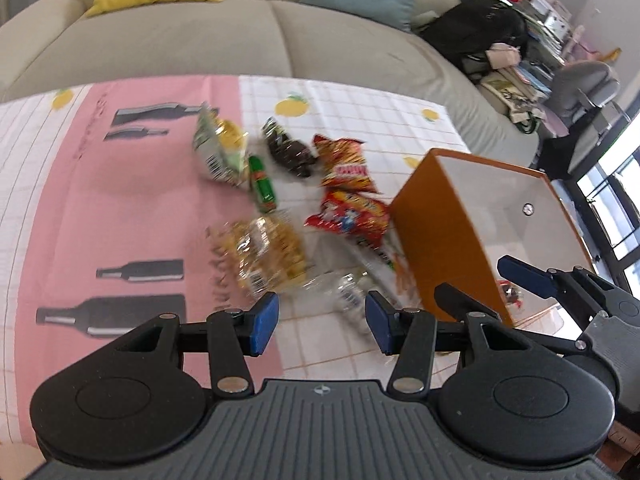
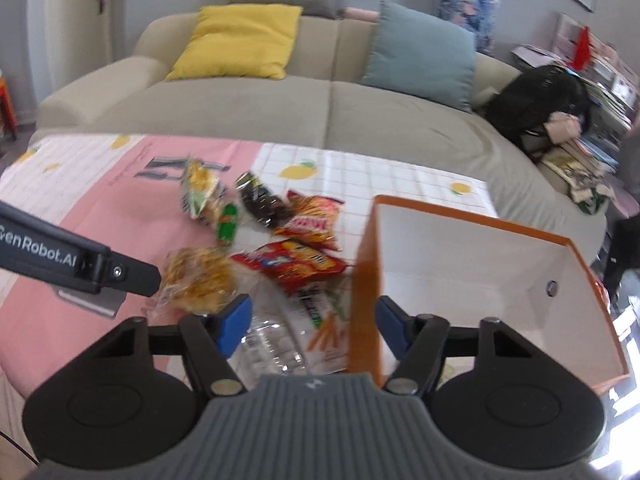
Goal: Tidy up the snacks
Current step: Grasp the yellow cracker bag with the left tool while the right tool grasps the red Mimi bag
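Several snack packets lie in a heap on the pink and white tablecloth [image 1: 120, 208]: a green-yellow packet [image 1: 218, 148], a dark one [image 1: 288, 148], an orange-red one [image 1: 346, 164], a red one [image 1: 352, 216], a yellow clear bag [image 1: 268, 252] and a clear packet [image 1: 344, 290]. An orange box [image 1: 440, 240] with a white inside stands to their right. My left gripper [image 1: 322, 322] hovers open just short of the clear packet, holding nothing. My right gripper [image 2: 312, 322] is open astride the near left wall of the box [image 2: 364, 280], its pads apart from the wall.
A beige sofa [image 2: 280, 112] with a yellow cushion [image 2: 240, 40] and a blue cushion [image 2: 420, 52] runs behind the table. A black bag [image 2: 536, 104] and stacked books and papers [image 1: 532, 72] crowd the right side. The left gripper's finger [image 2: 120, 274] reaches in from the left of the right wrist view.
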Available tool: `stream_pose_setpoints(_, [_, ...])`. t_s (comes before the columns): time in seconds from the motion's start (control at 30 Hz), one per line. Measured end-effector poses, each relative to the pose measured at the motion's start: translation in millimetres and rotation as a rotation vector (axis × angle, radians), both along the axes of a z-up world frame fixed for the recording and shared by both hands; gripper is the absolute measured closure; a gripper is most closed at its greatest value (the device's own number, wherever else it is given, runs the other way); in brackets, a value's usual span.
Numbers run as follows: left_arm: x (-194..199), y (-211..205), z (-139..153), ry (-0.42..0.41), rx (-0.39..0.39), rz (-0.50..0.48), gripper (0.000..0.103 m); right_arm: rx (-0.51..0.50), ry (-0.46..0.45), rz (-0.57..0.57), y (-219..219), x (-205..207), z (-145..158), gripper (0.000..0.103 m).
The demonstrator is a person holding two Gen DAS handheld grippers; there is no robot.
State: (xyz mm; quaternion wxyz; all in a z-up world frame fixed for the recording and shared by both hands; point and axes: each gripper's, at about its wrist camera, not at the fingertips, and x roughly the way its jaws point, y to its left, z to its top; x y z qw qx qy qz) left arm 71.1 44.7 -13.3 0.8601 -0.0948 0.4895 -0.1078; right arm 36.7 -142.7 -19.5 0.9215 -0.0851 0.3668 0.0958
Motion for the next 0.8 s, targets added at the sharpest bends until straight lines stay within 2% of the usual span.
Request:
stream_pose_setpoints(0.07, [0,6,-7,0.012,-0.010,0.021,0.044,-0.013,-0.001,0.020,8,1,-6,0.041])
stream_pose_setpoints(0.17, [-1,14,-19,0.031,-0.013,0.042,0.038,-0.031,0.010,0.042,15,3,-15,0.046])
stream_pose_setpoints(0.5, [21,19,-43,0.093,-0.081,0.132,0.027,-0.063,0.047,0.089,27,18,-37,0.047])
stream_pose_setpoints(0.63, [35,14,-47,0.102,-0.077,0.212,0.021,-0.096,0.057,0.091,33,30,-49,0.050])
stream_pose_setpoints(0.8, [58,3,-55,0.104,-0.060,0.210,0.019,-0.175,0.039,0.141,43,52,-61,0.050])
